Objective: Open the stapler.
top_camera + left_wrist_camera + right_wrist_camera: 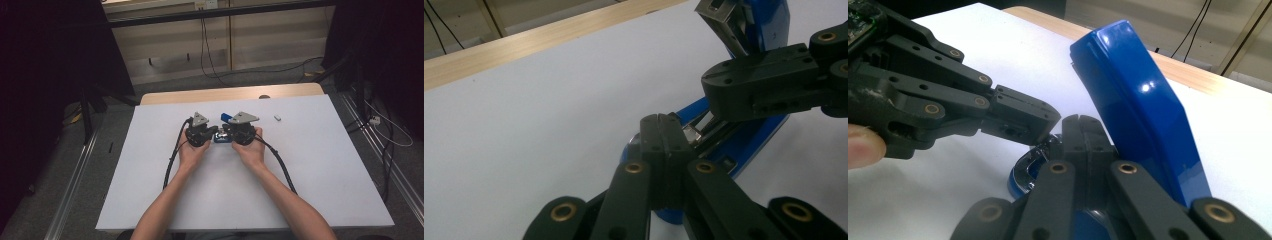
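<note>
The left tongs (214,132), jaws shut with nothing between them, point right at the blue stapler (223,136) lying mid-surface (320,165) between both hands. The stapler's long axis runs left to right, its lid swung up toward the far side. The right tongs (226,133), also shut and empty, face left, equally near.

Glossy blue plastic on the stapler (1138,100), catching highlights; bright bare metal in its magazine (719,22) and base plate (1035,157). Matt black plastic with brass-coloured rivets on the right gripper (1080,122) beside the stapler. Smooth matt white table top (310,165), pale wood edge (225,94) behind the stapler.
</note>
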Action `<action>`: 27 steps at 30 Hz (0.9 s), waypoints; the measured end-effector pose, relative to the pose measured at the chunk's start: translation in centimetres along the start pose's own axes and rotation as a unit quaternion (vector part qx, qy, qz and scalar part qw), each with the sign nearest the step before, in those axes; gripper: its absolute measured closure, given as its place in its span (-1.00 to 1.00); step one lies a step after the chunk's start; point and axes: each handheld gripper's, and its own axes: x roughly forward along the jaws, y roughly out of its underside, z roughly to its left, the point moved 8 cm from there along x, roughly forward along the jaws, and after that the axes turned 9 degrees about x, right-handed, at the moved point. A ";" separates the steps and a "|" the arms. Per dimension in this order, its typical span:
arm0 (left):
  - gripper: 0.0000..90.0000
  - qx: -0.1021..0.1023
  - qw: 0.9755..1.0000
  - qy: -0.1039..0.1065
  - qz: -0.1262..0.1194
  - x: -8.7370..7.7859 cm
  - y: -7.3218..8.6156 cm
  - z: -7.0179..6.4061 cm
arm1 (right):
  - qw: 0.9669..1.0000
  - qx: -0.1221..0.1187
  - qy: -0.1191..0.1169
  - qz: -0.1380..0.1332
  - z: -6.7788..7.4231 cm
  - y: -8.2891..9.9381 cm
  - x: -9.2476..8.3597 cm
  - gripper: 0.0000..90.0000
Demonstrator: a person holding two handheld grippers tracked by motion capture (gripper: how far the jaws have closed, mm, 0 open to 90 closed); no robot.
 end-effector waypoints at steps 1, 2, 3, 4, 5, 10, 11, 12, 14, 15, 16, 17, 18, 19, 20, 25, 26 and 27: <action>1.00 0.000 1.000 0.000 -0.001 0.0 0.0 0.0 | 1.000 0.000 0.000 0.000 0.0 0.0 0.0 1.00; 1.00 0.002 1.000 0.000 0.000 0.0 0.0 0.0 | 1.000 -0.001 0.000 -0.001 0.0 0.0 0.0 1.00; 1.00 0.002 1.000 0.001 -0.001 0.0 0.0 0.0 | 1.000 0.000 0.002 -0.003 -0.1 -0.1 -0.1 1.00; 1.00 0.000 1.000 0.003 -0.001 0.0 0.0 0.0 | 1.000 0.001 0.003 -0.004 -0.1 -0.1 -0.2 1.00; 1.00 -0.002 1.000 0.003 -0.003 0.0 0.0 0.0 | 1.000 0.000 0.004 -0.004 -0.2 -0.2 -0.2 1.00; 1.00 0.000 1.000 0.003 0.000 0.0 0.0 0.0 | 1.000 0.002 0.006 -0.005 -0.3 -0.3 -0.4 1.00; 1.00 0.001 1.000 0.002 -0.001 0.0 0.0 0.0 | 1.000 0.002 0.007 -0.006 -0.3 -0.3 -0.4 1.00; 1.00 0.000 1.000 0.003 -0.001 0.0 0.0 0.0 | 1.000 0.002 0.007 -0.006 -0.3 -0.3 -0.4 1.00; 1.00 0.001 1.000 0.004 -0.002 0.0 0.0 0.0 | 1.000 0.004 0.007 -0.006 -0.3 -0.3 -0.5 1.00; 1.00 -0.001 1.000 0.005 -0.004 0.0 0.0 0.1 | 1.000 0.005 0.006 -0.006 -0.3 -0.3 -0.5 1.00; 1.00 -0.002 1.000 0.005 -0.004 0.0 0.0 0.1 | 1.000 0.004 0.007 -0.006 -0.3 -0.3 -0.5 1.00; 1.00 -0.002 1.000 0.004 -0.004 0.0 0.0 0.1 | 1.000 0.004 0.007 -0.006 -0.3 -0.3 -0.5 1.00; 1.00 -0.001 1.000 0.004 -0.004 0.0 0.0 0.0 | 1.000 0.005 0.007 -0.007 -0.3 -0.3 -0.5 1.00; 1.00 0.000 1.000 0.004 -0.004 0.0 0.0 0.0 | 1.000 0.006 0.007 -0.007 -0.3 -0.4 -0.6 1.00; 1.00 -0.001 1.000 0.004 -0.003 0.0 0.0 0.0 | 1.000 0.006 0.007 -0.007 -0.4 -0.4 -0.6 1.00; 1.00 0.001 1.000 0.005 -0.004 0.0 0.0 0.1 | 1.000 0.007 0.013 -0.012 -0.6 -0.6 -0.9 1.00; 1.00 0.001 1.000 0.005 -0.004 0.0 0.0 0.1 | 1.000 0.006 0.016 -0.013 -0.7 -0.6 -0.9 1.00; 1.00 0.002 1.000 0.004 -0.004 0.0 0.0 0.1 | 1.000 0.007 0.017 -0.012 -0.7 -0.7 -1.0 1.00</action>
